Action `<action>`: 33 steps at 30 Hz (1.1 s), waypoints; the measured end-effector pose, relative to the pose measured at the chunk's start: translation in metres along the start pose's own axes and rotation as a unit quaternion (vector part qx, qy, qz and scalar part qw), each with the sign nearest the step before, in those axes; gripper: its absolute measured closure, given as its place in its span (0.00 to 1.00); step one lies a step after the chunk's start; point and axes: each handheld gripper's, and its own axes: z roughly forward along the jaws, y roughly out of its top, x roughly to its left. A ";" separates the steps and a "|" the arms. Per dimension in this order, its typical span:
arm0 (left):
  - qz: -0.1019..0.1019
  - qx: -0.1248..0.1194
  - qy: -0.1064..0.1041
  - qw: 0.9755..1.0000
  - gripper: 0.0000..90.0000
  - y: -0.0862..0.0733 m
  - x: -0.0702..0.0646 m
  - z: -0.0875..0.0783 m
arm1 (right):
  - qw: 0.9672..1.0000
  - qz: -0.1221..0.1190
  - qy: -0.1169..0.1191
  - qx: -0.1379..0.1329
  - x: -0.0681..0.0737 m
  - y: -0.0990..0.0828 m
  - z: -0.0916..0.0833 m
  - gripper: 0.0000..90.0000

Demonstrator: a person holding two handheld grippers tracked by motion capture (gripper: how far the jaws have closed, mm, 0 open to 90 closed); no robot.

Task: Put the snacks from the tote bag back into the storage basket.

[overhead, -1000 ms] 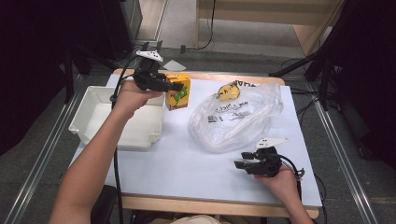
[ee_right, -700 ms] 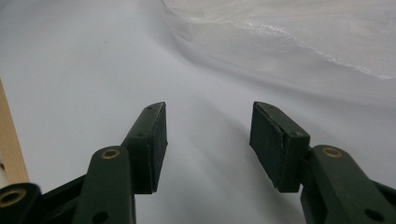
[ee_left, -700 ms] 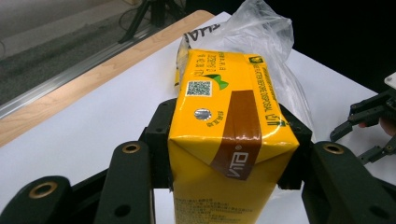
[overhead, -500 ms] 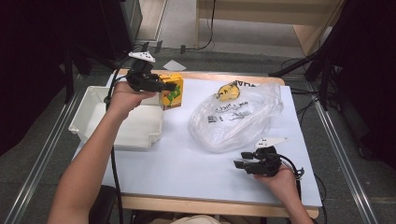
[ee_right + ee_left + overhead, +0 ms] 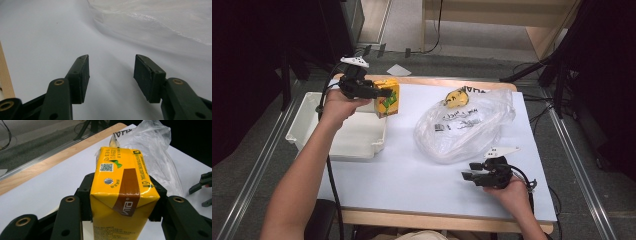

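While your left gripper [image 5: 125, 202] clamps it, the yellow drink carton [image 5: 122, 192] shows a brown stripe, QR code and foil dot.

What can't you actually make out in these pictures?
- Juice carton: its lower part is cut off by the bottom edge in the left gripper view.
- Plastic bag: the print is too small to read in the high view.
- White bin: partly hidden by the forearm.

bare forearms, black two-jaw grippers with brass rivets, grey three-cornered top plates, trailing black cables
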 end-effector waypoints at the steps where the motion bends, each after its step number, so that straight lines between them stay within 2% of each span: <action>1: -0.002 -0.001 0.000 1.000 0.58 -0.001 0.001 -0.001 | 1.000 0.000 0.000 0.000 0.000 0.000 0.000 0.52; 11: -0.019 -0.010 0.017 1.000 0.58 -0.012 0.012 -0.010 | 1.000 -0.002 0.004 0.003 0.000 0.002 0.003 0.52; 19: -0.022 -0.007 0.030 0.999 0.58 -0.017 0.015 -0.014 | 1.000 -0.005 0.006 0.005 0.000 0.005 0.005 0.52; 23: -0.027 -0.013 0.035 0.999 0.58 -0.021 0.018 -0.018 | 1.000 -0.007 0.008 0.007 0.001 0.005 0.006 0.52; 33: -0.025 -0.004 0.050 0.998 0.58 -0.029 0.024 -0.023 | 1.000 -0.007 0.007 0.007 0.001 0.005 0.006 0.52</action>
